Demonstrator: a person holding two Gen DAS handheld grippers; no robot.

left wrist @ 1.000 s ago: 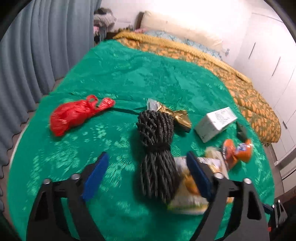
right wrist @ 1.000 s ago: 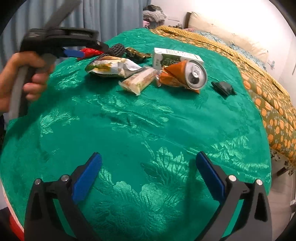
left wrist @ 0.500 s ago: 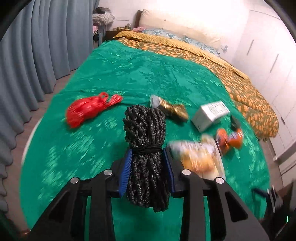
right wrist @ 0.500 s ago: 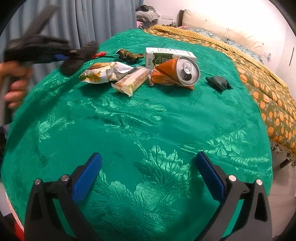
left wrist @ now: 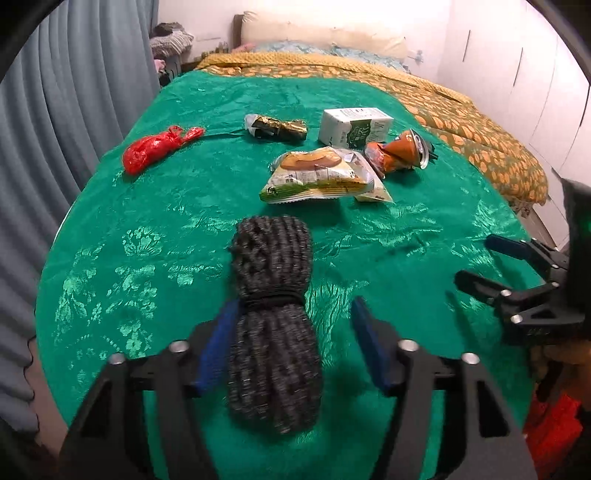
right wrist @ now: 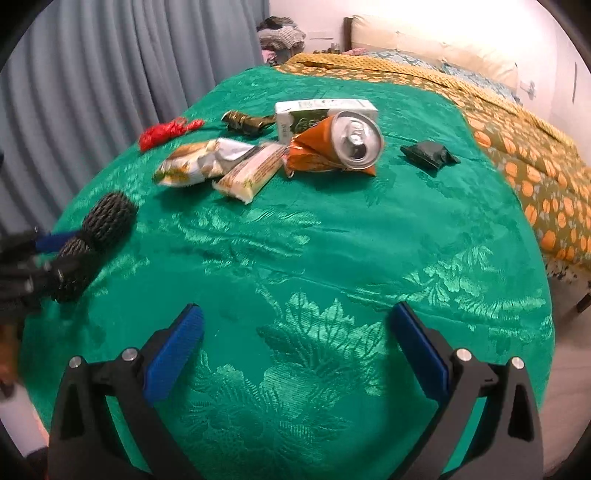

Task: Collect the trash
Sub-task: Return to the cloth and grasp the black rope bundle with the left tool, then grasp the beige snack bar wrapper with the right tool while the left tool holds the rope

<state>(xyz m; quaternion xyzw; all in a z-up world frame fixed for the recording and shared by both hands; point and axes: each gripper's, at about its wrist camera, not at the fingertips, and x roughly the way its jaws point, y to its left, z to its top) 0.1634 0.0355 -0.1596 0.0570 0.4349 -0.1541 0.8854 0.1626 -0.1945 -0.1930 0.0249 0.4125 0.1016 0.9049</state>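
A black rope bundle lies on the green bedspread between the opening jaws of my left gripper. The left pad is at its side and the right pad stands clear of it. Farther back lie a red plastic bag, a dark gold wrapper, a white carton, a crushed orange can and a snack packet. My right gripper hangs open over bare cloth with nothing between its pads. A bar wrapper and a small black pouch show in the right wrist view.
Grey curtains hang along the left side. An orange patterned quilt and pillows lie beyond the green cloth, with white wardrobe doors at the right. Something red sits low beside the bed's near right edge.
My left gripper shut on the rope bundle, carried it away from the other items toward the near part of the bed, and its jaws have now parted. The right gripper stayed put.
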